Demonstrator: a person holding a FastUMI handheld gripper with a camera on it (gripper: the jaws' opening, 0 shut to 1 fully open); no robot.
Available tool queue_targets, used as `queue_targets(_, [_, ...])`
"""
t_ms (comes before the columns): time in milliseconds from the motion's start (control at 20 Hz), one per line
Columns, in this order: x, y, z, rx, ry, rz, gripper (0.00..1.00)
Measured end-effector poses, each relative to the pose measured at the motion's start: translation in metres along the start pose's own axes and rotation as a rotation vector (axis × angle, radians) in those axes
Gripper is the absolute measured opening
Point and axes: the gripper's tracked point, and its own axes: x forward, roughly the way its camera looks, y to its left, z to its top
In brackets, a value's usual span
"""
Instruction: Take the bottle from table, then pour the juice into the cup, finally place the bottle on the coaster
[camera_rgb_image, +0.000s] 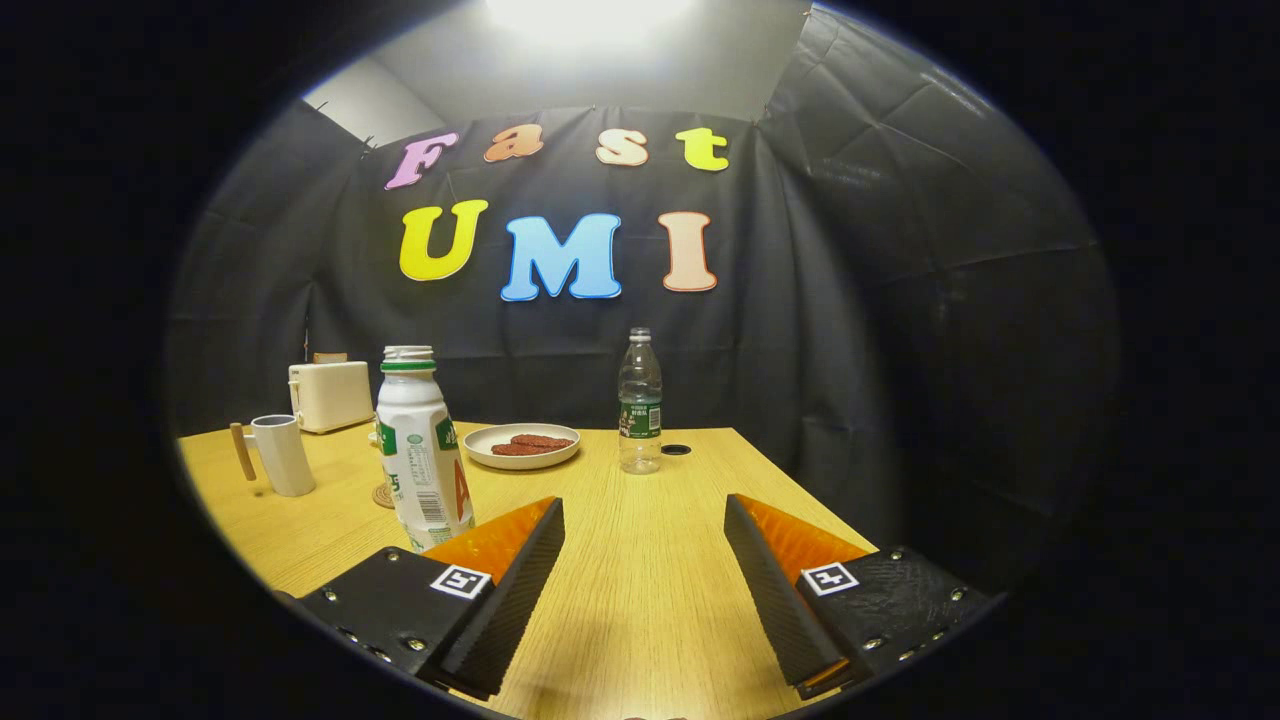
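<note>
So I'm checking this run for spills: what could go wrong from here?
The open gripper has the tall white uncapped juice bottle beside its left finger, not between the fingers; closing in could knock it over. The white cup with a wooden handle sits close behind, and the round coaster is mostly hidden by the bottle.

The hand-held gripper (645, 520) hangs over the worktop (640, 590) with its fingers spread and nothing between them. The white bottle (420, 450) stands upright just beyond the left finger, beside the coaster (384, 496) and near the cup (282, 455).
</note>
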Motion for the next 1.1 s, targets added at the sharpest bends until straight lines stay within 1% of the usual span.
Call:
queue_targets(150, [0.001, -0.001, -0.002, 0.019, 0.022, -0.004, 0.97])
queue_targets(350, [0.000, 0.000, 0.004, 0.101, 0.006, -0.014, 0.97])
queue_targets(450, [0.002, 0.003, 0.000, 0.113, -0.001, -0.016, 0.98])
queue_targets(550, [0.003, -0.002, 0.003, 0.099, -0.005, -0.032, 0.98])
queue_targets(700, [0.010, -0.007, 0.012, 0.068, -0.046, -0.049, 0.98])
queue_targets(850, [0.027, -0.014, 0.037, 0.049, -0.082, -0.074, 0.98])
queue_targets(950, [0.031, -0.008, 0.052, 0.043, -0.092, -0.076, 0.98])
queue_targets(1100, [0.022, 0.009, 0.074, 0.015, -0.097, -0.058, 0.98])
